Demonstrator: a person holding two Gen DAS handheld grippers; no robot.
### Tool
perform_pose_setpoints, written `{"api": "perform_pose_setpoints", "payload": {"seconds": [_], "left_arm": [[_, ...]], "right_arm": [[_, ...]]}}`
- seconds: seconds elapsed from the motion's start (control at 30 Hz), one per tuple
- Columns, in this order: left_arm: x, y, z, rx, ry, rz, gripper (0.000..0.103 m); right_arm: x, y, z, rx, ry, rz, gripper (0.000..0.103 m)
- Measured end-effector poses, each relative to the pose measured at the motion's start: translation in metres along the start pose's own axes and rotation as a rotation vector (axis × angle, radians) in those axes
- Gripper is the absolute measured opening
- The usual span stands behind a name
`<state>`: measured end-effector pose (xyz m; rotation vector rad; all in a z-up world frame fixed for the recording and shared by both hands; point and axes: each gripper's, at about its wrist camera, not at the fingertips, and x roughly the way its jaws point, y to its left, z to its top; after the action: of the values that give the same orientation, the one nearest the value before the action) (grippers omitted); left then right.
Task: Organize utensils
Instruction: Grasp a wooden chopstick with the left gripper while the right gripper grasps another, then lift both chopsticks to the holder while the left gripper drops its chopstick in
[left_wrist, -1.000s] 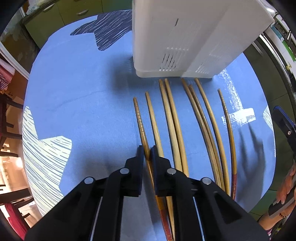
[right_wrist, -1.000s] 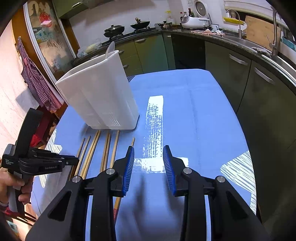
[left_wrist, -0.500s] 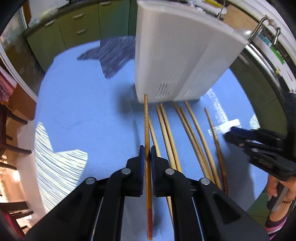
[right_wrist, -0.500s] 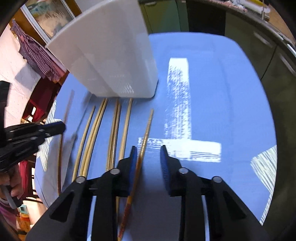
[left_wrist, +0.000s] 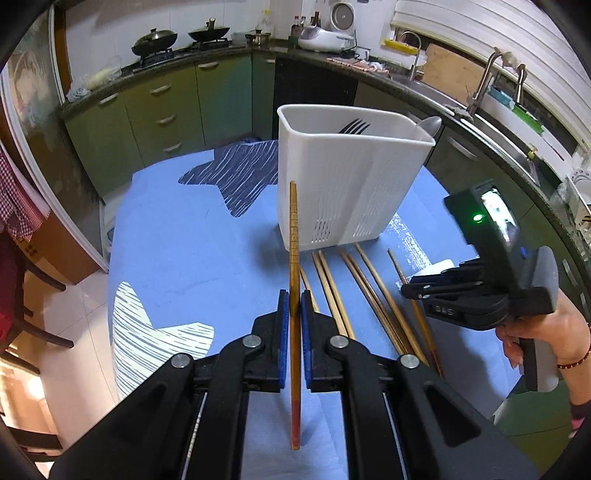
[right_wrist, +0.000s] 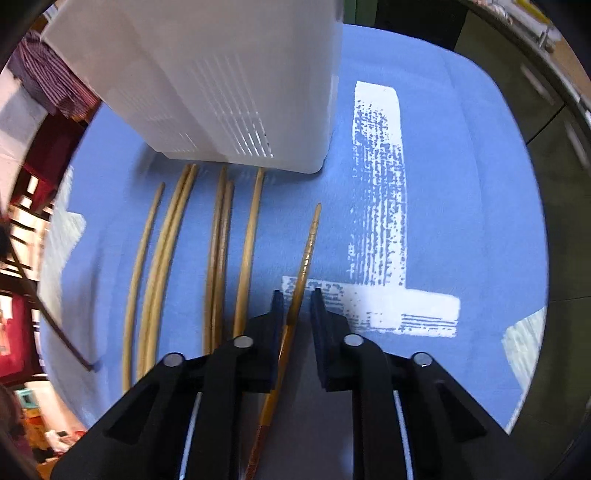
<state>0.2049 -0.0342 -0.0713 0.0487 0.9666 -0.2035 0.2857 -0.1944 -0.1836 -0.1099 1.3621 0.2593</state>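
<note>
Black left gripper (left_wrist: 291, 306) — blue-padded jaws, silver screws — beaded bracelet (left_wrist: 574, 360).

Chopsticks, wooden, tan, some with red-brown butt ends.
1 chopstick (left_wrist: 294, 258) lifted clear of the cloth, pinched between blue pads, ridged tip pointing toward the holder.
6 loose chopsticks (right_wrist: 218, 254) lie flat on the blue cloth, roughly parallel, tips toward the holder's base: a single, a touching pair, a second close pair, a single.
A 7th, the rightmost chopstick (right_wrist: 308, 251), lies apart from the row, angled, running between black jaws.
White plastic utensil holder (left_wrist: 347, 184) stands upright, slotted lower walls; a fork (left_wrist: 354, 126) and a spoon (left_wrist: 428, 125) stand inside.
</note>
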Motion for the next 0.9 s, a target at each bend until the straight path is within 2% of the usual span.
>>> {"api": "perform_pose_setpoints", "payload": {"seconds": [0.2,0.3,0.43,0.7,0.9], "left_arm": [[-0.006,0.002,-0.006,-0.003,-0.005,-0.015,0.006],[-0.007,0.001,-0.007,-0.002,-0.007,-0.014,0.006],[-0.011,0.004,-0.006,-0.002,-0.013,-0.015,0.006],[-0.027,0.004,-0.003,0.001,-0.041,-0.021,0.006],[-0.040,0.001,-0.001,0.013,-0.065,-0.024,0.006]], "right_arm": [[-0.003,0.007,0.004,0.006,-0.011,-0.006,0.007],[-0.007,0.011,0.000,0.008,-0.026,0.018,0.007],[-0.029,0.010,-0.011,0.005,-0.092,0.057,0.007],[-0.109,-0.003,-0.042,0.011,-0.302,0.167,0.007],[-0.142,-0.018,-0.059,0.018,-0.382,0.207,0.007]]}}
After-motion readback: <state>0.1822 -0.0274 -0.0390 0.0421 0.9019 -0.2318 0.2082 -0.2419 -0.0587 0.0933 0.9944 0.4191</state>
